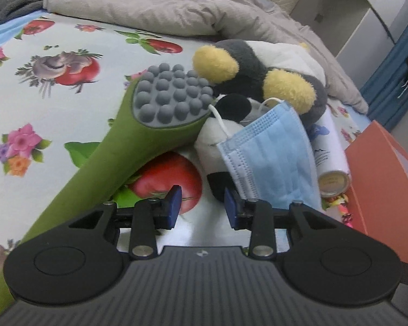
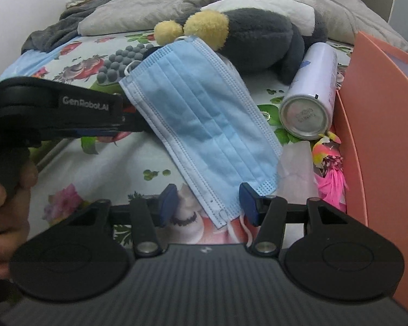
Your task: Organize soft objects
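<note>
Blue mask (image 2: 201, 125) lies on the bed (image 2: 100, 168), long axis running 11 to 5 o'clock, its lower corner between the gaping right claw (image 2: 208, 207); left claw (image 1: 203, 206), also open and empty, sits farther off.

One blue pleated face mask (image 2: 201, 125), one grey-and-yellow plush toy (image 2: 258, 35), one white spray can (image 2: 312, 92), one green studded massager (image 1: 138, 135), one orange box (image 2: 378, 125)
</note>
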Motion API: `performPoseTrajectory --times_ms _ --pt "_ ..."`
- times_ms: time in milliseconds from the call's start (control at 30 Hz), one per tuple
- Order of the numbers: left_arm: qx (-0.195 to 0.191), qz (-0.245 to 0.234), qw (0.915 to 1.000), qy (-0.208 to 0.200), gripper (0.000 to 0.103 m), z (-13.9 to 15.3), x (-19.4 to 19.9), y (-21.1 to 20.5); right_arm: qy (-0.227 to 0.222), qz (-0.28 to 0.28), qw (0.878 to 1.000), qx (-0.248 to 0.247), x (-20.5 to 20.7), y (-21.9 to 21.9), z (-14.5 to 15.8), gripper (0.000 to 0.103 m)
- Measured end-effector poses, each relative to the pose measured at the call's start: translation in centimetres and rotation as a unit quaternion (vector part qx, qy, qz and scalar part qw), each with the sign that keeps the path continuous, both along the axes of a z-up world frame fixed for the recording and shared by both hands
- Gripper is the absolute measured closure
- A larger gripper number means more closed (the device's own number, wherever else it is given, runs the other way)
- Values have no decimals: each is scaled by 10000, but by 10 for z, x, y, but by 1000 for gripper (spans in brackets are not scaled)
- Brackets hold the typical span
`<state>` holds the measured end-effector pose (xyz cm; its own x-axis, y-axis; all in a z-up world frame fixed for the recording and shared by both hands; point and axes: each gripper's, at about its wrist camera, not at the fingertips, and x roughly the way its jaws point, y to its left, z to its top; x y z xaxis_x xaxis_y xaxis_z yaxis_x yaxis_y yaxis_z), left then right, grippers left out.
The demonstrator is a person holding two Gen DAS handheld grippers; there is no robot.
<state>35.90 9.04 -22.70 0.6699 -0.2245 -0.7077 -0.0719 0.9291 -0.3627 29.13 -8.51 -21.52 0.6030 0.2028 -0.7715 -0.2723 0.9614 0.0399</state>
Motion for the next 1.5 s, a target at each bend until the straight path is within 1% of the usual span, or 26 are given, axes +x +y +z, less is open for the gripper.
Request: performPoseTrajectory --times_ms 33,67,100,167,300,400,500,600,667,733,767,800,900,1000,1100,1233,1400,1500 --pt "-29 4 10000 -20 63 -1 0 0 -6 2 10000 9 0 0 0 75" --pt "-59 17 10000 -39 63 -1 1 0 -11 18 10000 11 0 1 0 86" --pt "-87 29 9999 -54 62 -2 1 0 -11 27 10000 28 1 0 0 87" --pt "-148 35 9999 -74 62 -2 2 0 19 -40 10000 35 3 -1 1 95" --pt "-248 7 9997 -90 59 -1 2 -1 59 -141 9998 144 7 -6 8 96" --pt "-281 -46 9995 -159 59 1 -1 -2 -146 -182 9995 201 1 -9 24 97" --pt "-262 17 9995 -168 59 1 -1 -2 -326 -246 9986 339 -2 -15 42 97" --pt "-324 64 9993 -187 59 2 2 -1 -524 -270 9972 466 -3 -20 59 97" --pt "-281 20 9995 -147 60 1 8 -5 -603 -270 9963 555 -3 -23 68 97" --pt "-203 -7 9998 -81 64 0 13 -9 -646 -277 9957 596 -3 -23 72 97" --pt "-187 -37 9998 -74 72 0 14 -11 -658 -287 9955 615 -3 -23 73 97" --pt "-176 -70 9998 -80 76 2 14 -14 -659 -296 9954 635 -2 -24 74 97" --pt "29 50 9999 -114 84 9 8 -19 -660 -300 9951 668 -4 -25 76 97" --pt "75 2 9998 -167 86 19 -7 -21 -725 -278 9944 717 -10 -26 83 97" --pt "72 -59 9999 -126 87 26 -32 -18 -826 -266 9930 804 -19 -29 95 97" --pt "-170 54 9998 -44 88 38 -75 -11 -1035 -281 9903 881 -33 -35 113 97" --pt "-194 138 9997 48 89 50 -130 -2 -1109 -251 9891 939 -55 -36 124 97" --pt "-132 198 9997 99 89 56 -159 3 -1097 -229 9893 937 -67 -38 128 97"
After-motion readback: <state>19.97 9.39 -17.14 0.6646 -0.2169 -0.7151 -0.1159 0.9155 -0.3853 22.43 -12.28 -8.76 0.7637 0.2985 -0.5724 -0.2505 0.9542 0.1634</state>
